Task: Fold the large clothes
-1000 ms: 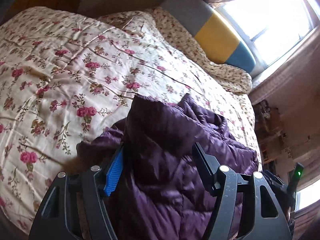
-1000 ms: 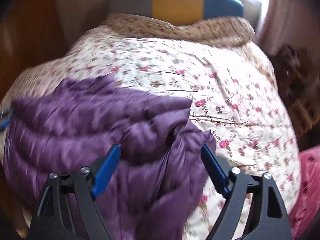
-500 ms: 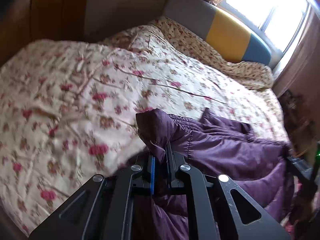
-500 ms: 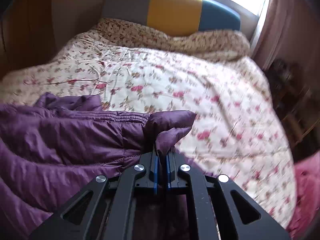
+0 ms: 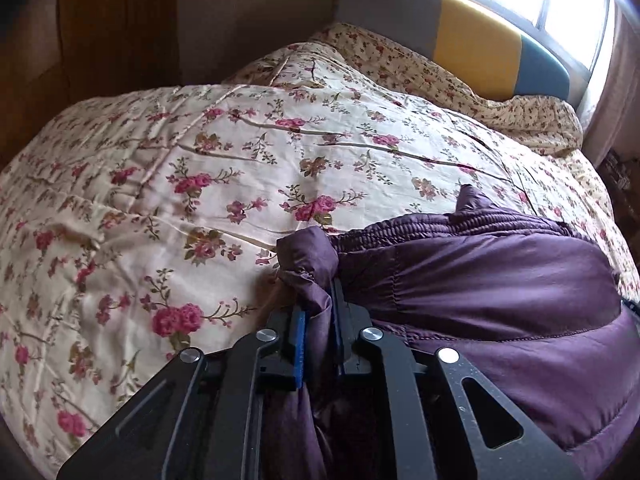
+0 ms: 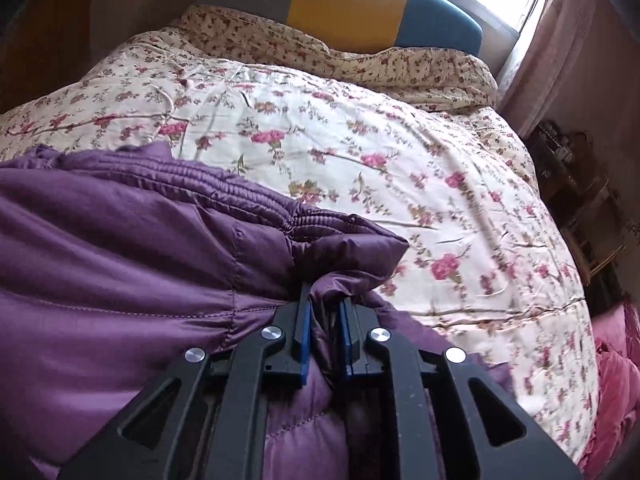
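A purple quilted jacket (image 5: 480, 280) lies bunched on the near part of a floral bed quilt (image 5: 200, 180). In the left wrist view my left gripper (image 5: 318, 304) is shut on a bunched corner of the jacket's elastic hem, and the fabric pokes out above the blue pads. In the right wrist view the jacket (image 6: 140, 240) spreads to the left. My right gripper (image 6: 325, 300) pinches the hem's other corner. Its jaws are opening slightly, with fabric still pressed between the pads.
The quilt (image 6: 400, 160) covers the bed up to a grey, yellow and blue headboard (image 6: 348, 12) under a bright window. A wooden wardrobe (image 5: 100, 32) stands on the left, a dark cluttered shelf (image 6: 580, 184) on the right. Pink fabric (image 6: 616, 360) lies by the bed's right edge.
Both grippers stood open over the jacket a second ago. They have since closed on its hem corners and sunk lower, and the hem now stretches flatter between them.
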